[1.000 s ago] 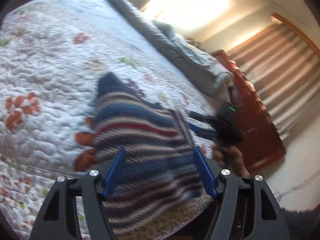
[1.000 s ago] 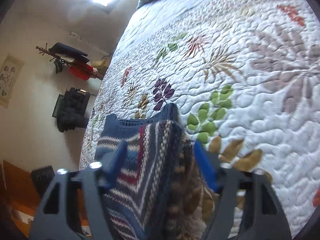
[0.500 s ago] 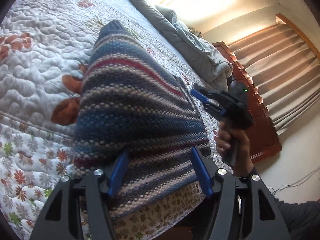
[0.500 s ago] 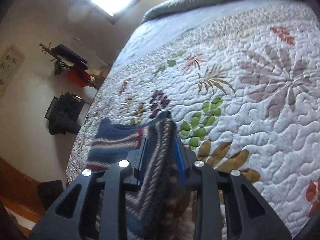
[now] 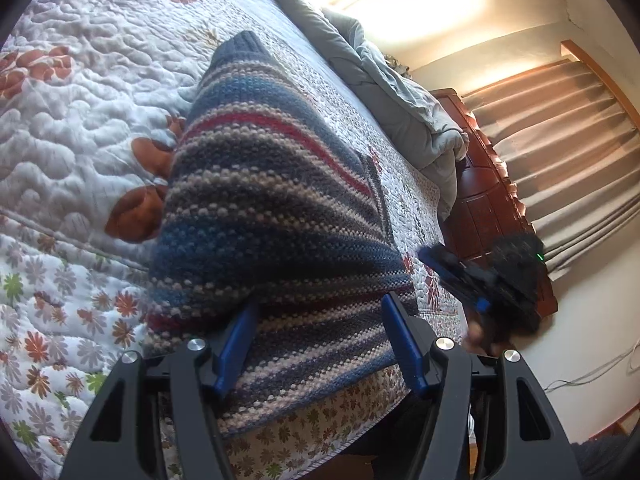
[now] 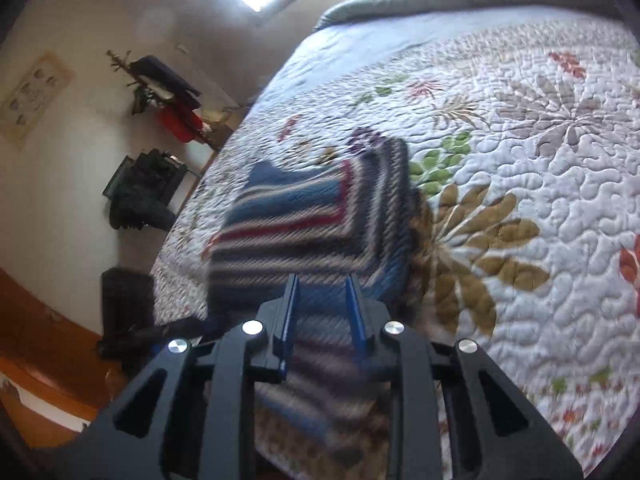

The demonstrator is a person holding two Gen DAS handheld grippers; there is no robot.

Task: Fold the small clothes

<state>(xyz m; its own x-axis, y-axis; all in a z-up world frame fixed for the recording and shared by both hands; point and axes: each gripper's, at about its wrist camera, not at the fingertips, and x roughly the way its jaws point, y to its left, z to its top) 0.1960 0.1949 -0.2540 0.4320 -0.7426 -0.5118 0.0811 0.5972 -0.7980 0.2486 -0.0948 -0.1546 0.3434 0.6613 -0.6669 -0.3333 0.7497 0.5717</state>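
Note:
A striped knit sweater (image 5: 272, 208) in blue, grey, cream and red lies folded on the flowered quilt (image 5: 80, 120), its lower edge hanging over the bed's side. My left gripper (image 5: 320, 304) stands wide open at that lower edge, the cloth lying loose between and over its blue fingers (image 5: 404, 344). In the right wrist view the sweater (image 6: 312, 220) sits just beyond my right gripper (image 6: 322, 280). Its jaws are closing to a narrow gap, with only cloth lying below seen through it. From the left wrist, the right gripper (image 5: 430, 258) hovers blurred just off the sweater's right corner.
A grey duvet (image 5: 400, 100) is bunched at the far end of the bed, by a dark wooden cabinet (image 5: 492, 208) and curtains (image 5: 568, 140). A person's hand (image 5: 476, 332) holds the right gripper. Beyond the bed stand a coat rack (image 6: 168, 96) and a dark chair (image 6: 140, 192).
My right gripper narrowed over the sweater's fold, then pulled back from it toward the bed's edge. The left gripper sank to the sweater's lower edge and has stayed there.

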